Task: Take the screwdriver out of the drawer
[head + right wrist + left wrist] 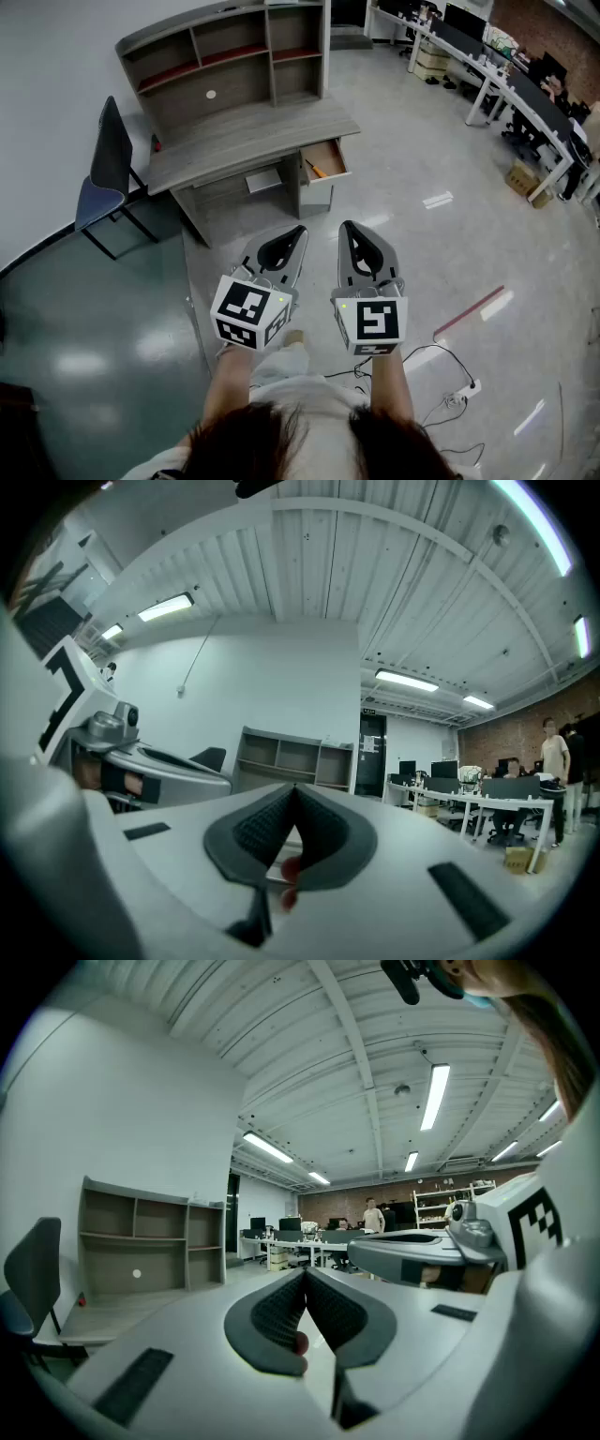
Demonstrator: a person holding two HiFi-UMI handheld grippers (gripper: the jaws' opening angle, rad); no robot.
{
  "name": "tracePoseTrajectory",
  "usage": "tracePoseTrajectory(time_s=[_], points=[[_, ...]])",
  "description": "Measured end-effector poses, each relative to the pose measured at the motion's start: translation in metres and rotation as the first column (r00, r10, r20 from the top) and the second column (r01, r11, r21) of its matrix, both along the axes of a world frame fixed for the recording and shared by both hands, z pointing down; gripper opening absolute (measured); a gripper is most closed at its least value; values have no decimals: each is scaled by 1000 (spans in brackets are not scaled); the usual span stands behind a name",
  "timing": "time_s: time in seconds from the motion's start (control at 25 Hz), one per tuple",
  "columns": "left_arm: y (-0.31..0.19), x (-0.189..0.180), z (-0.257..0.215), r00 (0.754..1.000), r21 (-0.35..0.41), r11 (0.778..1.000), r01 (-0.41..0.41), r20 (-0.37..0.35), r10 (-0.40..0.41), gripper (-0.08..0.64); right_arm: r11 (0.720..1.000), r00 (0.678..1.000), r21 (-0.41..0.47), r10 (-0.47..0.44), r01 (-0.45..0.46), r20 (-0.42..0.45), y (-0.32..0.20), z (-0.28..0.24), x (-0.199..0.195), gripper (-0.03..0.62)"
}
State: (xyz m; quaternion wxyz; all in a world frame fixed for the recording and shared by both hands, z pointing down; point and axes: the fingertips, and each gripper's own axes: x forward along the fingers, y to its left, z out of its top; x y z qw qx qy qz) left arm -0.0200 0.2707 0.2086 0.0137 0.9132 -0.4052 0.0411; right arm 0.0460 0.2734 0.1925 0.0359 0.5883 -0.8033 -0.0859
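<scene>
A grey desk (pixel 246 131) with a shelf hutch stands ahead of me. Its small drawer (pixel 325 161) at the right end is pulled open. Inside lies a screwdriver (pixel 315 170) with an orange-yellow handle. Both grippers hang side by side over the floor, well short of the desk. My left gripper (pixel 298 231) is shut with nothing between its jaws; its own view shows the jaw tips (pixel 305 1271) meeting. My right gripper (pixel 347 227) is likewise shut and empty, its tips (pixel 293 787) touching. The hutch (pixel 141 1260) shows far off in the left gripper view, and the hutch (pixel 291 759) also in the right one.
A dark chair (pixel 108 178) stands left of the desk. On the floor at right lie a red strip (pixel 469 312) and a power strip with cable (pixel 459 392). Long office desks (pixel 506 84) with people and a cardboard box (pixel 525 178) fill the far right.
</scene>
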Motion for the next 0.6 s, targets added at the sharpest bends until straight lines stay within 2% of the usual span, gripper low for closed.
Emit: tracePoseTrajectory(time_s=[0.2, 0.6], points=[[-33, -11, 4, 1000, -4, 1000, -3, -3, 3, 17, 1000, 1000, -6, -18, 18, 20, -30, 5, -12, 26], [-99, -33, 8, 999, -7, 1000, -29, -16, 29, 17, 1000, 998, -24, 22, -20, 58, -96, 8, -27, 26]])
